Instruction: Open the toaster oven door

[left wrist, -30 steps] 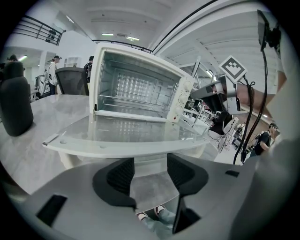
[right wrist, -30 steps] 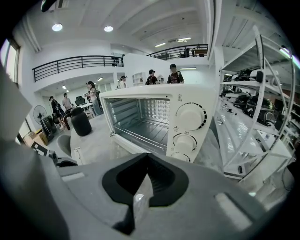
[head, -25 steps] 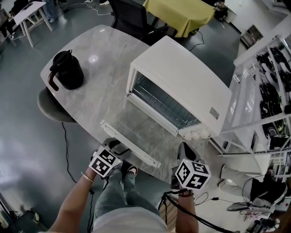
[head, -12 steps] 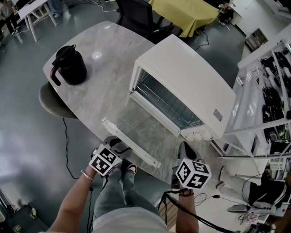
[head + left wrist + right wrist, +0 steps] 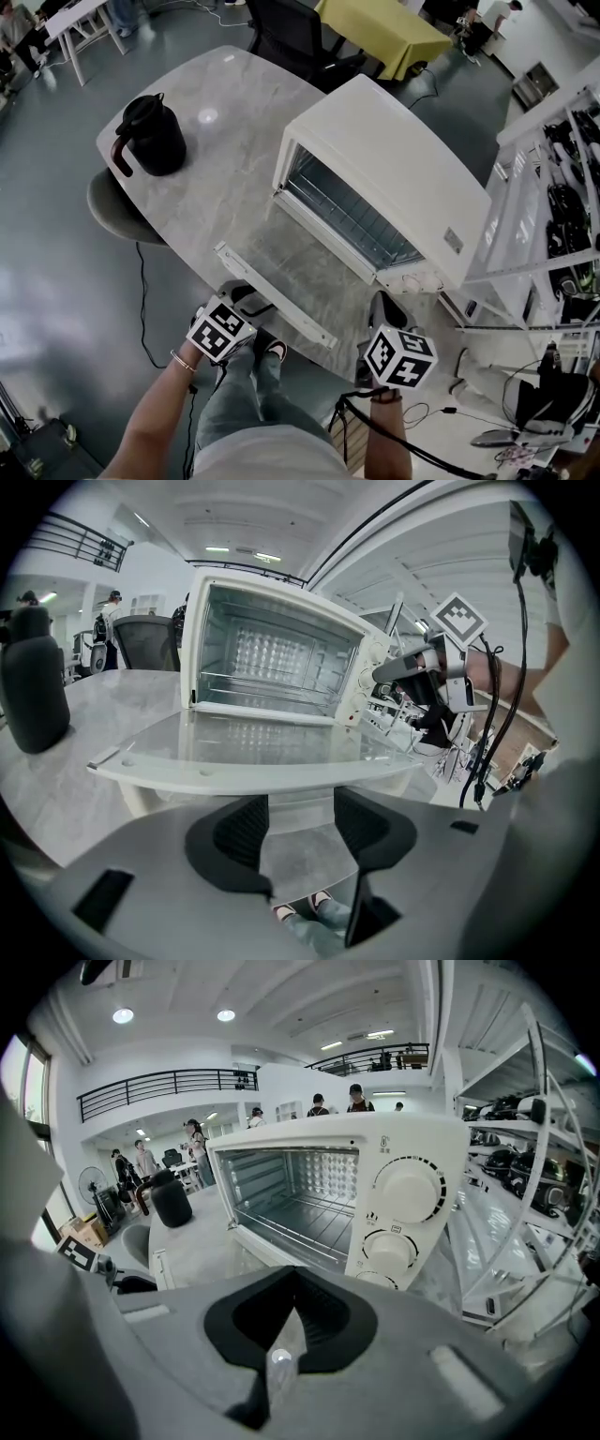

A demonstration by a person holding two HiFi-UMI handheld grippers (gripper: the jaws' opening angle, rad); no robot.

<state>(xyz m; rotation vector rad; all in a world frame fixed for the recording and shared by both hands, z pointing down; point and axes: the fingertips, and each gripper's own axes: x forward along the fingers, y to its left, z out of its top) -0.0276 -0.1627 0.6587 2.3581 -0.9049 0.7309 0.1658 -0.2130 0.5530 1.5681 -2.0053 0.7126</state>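
A white toaster oven [image 5: 389, 173] stands on the grey marble table [image 5: 225, 141]. Its glass door [image 5: 305, 272] hangs fully open, lying flat toward me, with the white handle bar [image 5: 272, 293] at the table's near edge. My left gripper [image 5: 242, 292] is open just short of that handle, with nothing between its jaws; in the left gripper view the door [image 5: 253, 752] spans just above the left gripper [image 5: 300, 832]. My right gripper [image 5: 382, 307] is shut and empty near the oven's front right corner. The right gripper view faces the oven's control knobs [image 5: 410, 1188] over the right gripper [image 5: 286, 1335].
A black jug [image 5: 150, 136] stands at the table's far left. A grey chair [image 5: 112, 211] tucks under the left edge. White racks [image 5: 553, 187] crowd the right side. A black chair [image 5: 291, 33] and a yellow-covered table [image 5: 384, 28] stand beyond.
The whole scene has slid slightly right and down in the head view. Both grippers and the open door keep their places.
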